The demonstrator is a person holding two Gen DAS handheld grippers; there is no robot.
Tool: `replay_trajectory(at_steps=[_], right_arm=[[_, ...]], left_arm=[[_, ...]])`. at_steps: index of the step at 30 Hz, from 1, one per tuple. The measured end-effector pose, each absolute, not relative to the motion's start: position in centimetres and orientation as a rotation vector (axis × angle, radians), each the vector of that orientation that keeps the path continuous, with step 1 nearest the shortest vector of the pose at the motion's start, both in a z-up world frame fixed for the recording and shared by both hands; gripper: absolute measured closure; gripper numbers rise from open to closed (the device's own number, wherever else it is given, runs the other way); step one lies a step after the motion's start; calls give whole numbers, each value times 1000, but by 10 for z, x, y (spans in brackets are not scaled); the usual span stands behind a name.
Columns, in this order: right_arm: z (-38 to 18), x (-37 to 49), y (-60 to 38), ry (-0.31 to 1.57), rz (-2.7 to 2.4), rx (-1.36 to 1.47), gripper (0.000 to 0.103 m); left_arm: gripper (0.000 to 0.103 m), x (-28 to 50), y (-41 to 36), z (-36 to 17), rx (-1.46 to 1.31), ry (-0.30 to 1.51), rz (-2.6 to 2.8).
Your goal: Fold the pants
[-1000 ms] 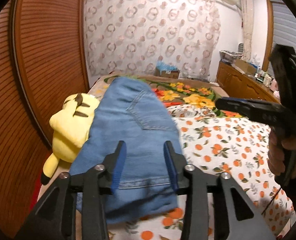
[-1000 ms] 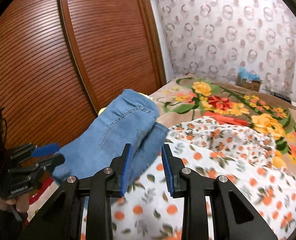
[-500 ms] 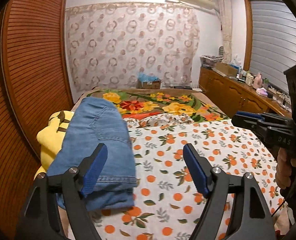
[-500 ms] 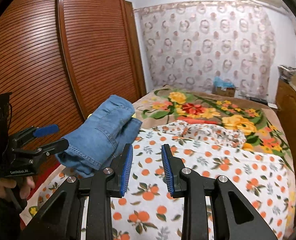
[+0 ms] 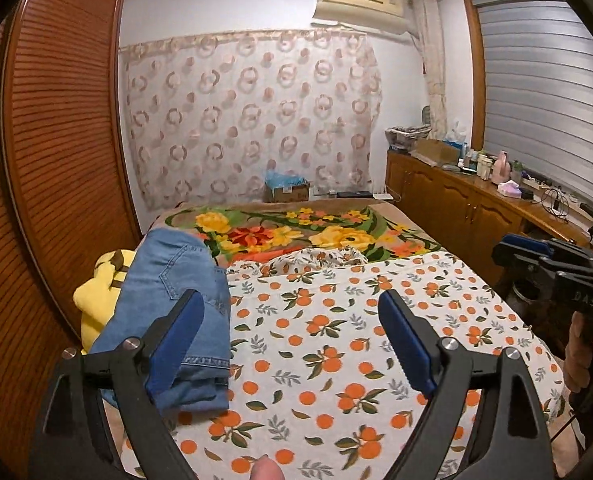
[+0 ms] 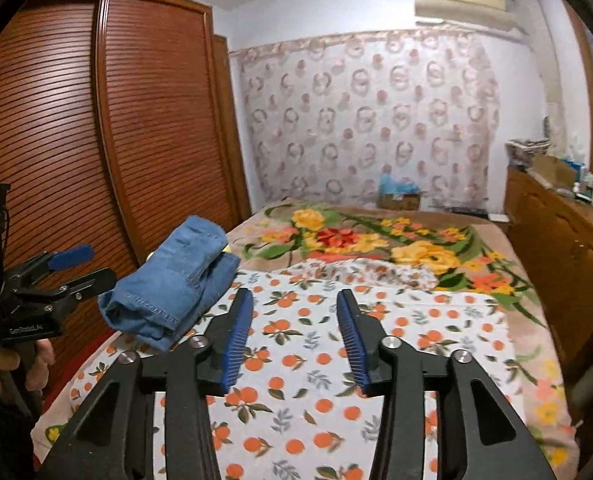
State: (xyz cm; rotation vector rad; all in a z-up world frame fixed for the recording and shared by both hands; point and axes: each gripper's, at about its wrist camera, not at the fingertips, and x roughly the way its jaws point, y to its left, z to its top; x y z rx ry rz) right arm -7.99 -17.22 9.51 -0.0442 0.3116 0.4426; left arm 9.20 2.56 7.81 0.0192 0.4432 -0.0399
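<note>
left gripper (image 5: 292,344) spread wide | right gripper (image 6: 294,336) spread | folded pants (image 5: 172,312) on bed (image 5: 376,320)

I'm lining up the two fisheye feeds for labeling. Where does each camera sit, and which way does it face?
Left wrist: sits behind the open left gripper, facing along the bed toward the curtain; the right gripper and hand show at right.
Right wrist: sits behind the open right gripper, facing the same way; the left gripper and hand show at left.
Shared: folded jeans, bed, curtain, wardrobe.
</note>
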Motion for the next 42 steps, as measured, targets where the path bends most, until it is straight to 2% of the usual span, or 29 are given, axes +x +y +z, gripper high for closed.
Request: replay_trajectory(at_steps=[6,9,25,42], right_arm=[[99,-124,-185,256,361,-31,37],[100,-142,-186,238,312,-32,35],[93,-160,-164,214,262,-22,33],[90,-157,-182,221,272,-24,33]], left_arm=[[14,76,10,91,-5,423,-48],[14,71,4,92,-11,413,-56],[14,64,-4,90,-7,409,-38],[14,60,6,89,-19,400,-27]])
